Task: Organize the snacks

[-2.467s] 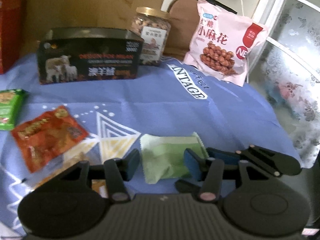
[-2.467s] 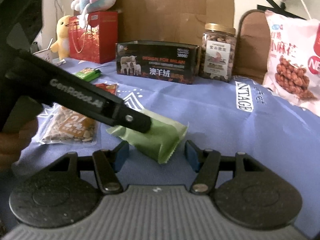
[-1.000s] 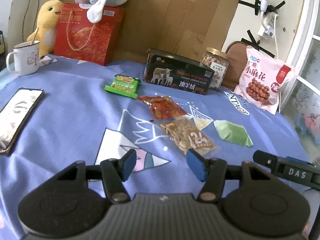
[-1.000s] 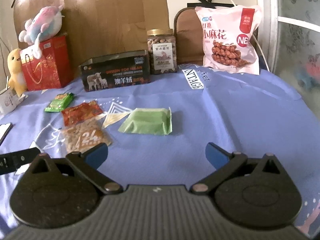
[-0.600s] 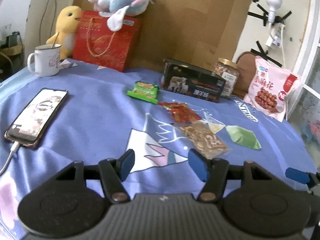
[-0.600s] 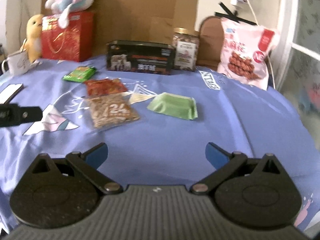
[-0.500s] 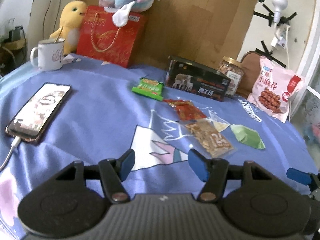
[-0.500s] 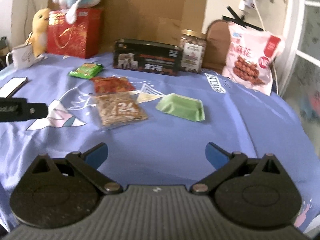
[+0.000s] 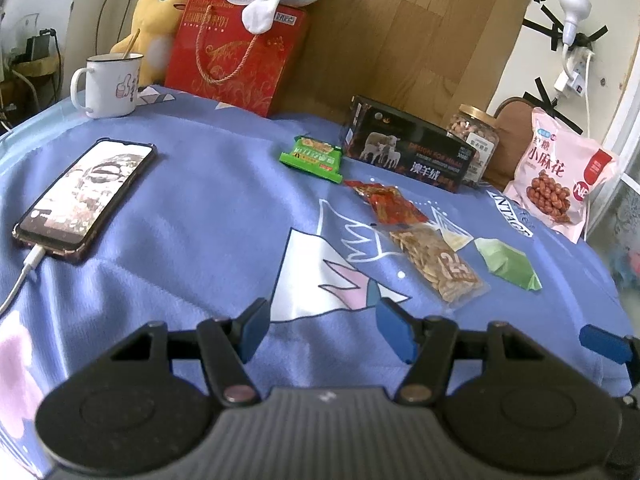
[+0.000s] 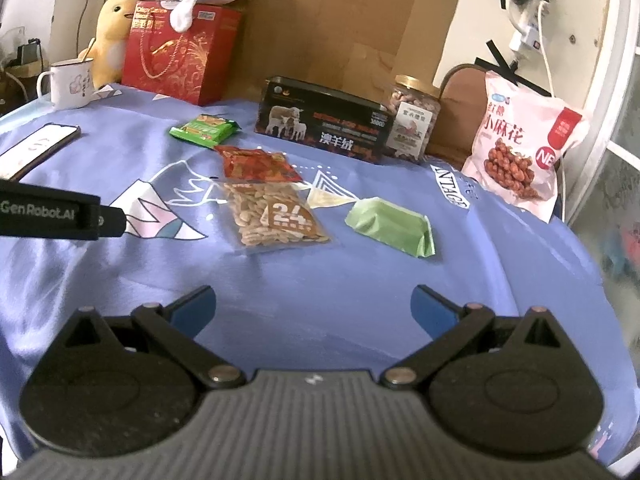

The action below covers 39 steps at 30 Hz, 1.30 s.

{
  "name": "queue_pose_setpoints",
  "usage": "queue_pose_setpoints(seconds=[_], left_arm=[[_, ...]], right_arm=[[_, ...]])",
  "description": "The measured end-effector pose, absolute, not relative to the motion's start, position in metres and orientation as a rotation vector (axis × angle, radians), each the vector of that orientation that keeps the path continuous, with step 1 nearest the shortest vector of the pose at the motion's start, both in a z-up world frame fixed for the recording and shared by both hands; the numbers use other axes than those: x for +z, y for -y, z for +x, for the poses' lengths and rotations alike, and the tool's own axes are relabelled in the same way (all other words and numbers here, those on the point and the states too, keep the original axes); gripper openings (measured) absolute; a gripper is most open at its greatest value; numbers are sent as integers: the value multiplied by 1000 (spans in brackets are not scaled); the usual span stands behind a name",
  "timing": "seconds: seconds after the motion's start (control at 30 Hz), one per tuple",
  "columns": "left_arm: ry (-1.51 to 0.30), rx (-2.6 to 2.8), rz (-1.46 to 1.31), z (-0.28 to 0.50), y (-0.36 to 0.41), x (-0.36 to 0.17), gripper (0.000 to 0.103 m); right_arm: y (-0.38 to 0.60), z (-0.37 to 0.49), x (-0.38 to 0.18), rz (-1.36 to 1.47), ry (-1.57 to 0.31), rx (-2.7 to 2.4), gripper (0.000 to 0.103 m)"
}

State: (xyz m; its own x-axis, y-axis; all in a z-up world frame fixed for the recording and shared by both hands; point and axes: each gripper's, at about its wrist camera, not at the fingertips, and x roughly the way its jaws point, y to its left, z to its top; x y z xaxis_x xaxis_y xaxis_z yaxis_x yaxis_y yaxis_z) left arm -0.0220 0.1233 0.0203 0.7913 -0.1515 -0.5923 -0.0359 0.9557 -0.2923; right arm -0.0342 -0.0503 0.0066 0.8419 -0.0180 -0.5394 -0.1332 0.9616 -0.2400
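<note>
both tools hang back over the near edge of the blue cloth with nothing in them, so this reads as a pause between picks, with the small snacks laid out ahead in a loose row. the left gripper has its jaws moderately apart and empty; the right gripper is spread wide and also empty

ahead of the right gripper and slightly to its left lies the clear seed packet, printed with a large "24". just beyond it, touching or nearly so, is the red packet, and farther off to the left the bright green packet; the print on these two is too small to read. ahead and to the right sits the plain pale green packet, with no writing showing

at the far side stands the black box with sheep pictured and "澳羊绒" on its face, the nut jar just beside it, and a pink bag marked "小麻花", leaning to the far right. the left tool's arm carries "genrobot.ai". the cloth shows part of a word, "ntage"

if another piece is to be moved, the seed packet is the nearest candidate; the next move would call for reaching forward, lowering the jaws around a flat, slippery pack and pinching an edge, as it lies flush on the cloth
</note>
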Motion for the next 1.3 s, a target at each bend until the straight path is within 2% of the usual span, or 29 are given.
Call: queue_pose_setpoints(seconds=[0.6, 0.8, 1.3], left_arm=[[-645, -9, -359, -28, -153, 15, 60], [-646, 5, -385, -30, -166, 10, 60], [-642, 3, -385, -32, -168, 9, 61]], right_arm=[[-8, -52, 26, -441, -522, 278, 103], [-24, -55, 22, -443, -603, 386, 103], [-34, -59, 19, -472, -609, 410, 103]])
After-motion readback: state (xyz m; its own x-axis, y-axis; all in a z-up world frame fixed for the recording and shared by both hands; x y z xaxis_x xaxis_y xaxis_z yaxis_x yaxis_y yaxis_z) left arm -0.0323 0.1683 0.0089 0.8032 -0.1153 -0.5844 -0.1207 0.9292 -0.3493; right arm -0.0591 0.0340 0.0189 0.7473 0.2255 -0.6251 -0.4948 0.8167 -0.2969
